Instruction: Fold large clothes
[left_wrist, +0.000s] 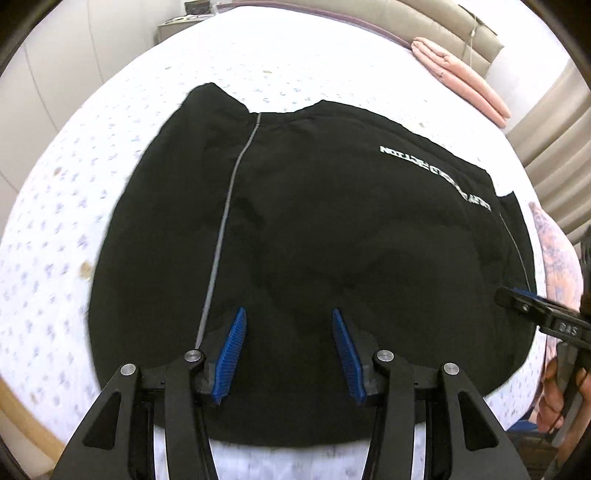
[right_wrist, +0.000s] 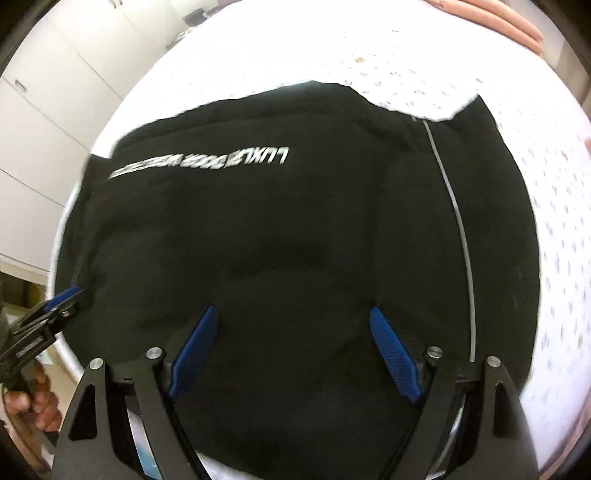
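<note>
A large black garment (left_wrist: 314, 240) with white lettering and a thin grey stripe lies spread flat on the bed; it also fills the right wrist view (right_wrist: 277, 240). My left gripper (left_wrist: 288, 314) is open and empty, just above the garment's near part. My right gripper (right_wrist: 293, 312) is open and empty, also over the garment's near part. The right gripper shows at the right edge of the left wrist view (left_wrist: 535, 310). The left gripper shows at the left edge of the right wrist view (right_wrist: 55, 306), by the garment's side edge.
The bed has a white sheet with small blue print (left_wrist: 55, 221). Folded pink cloth (left_wrist: 461, 74) lies at the far side near a beige headboard (left_wrist: 424, 22). White cabinets (right_wrist: 44, 110) stand beyond the bed. A patterned pink pillow (left_wrist: 557, 251) is at the right.
</note>
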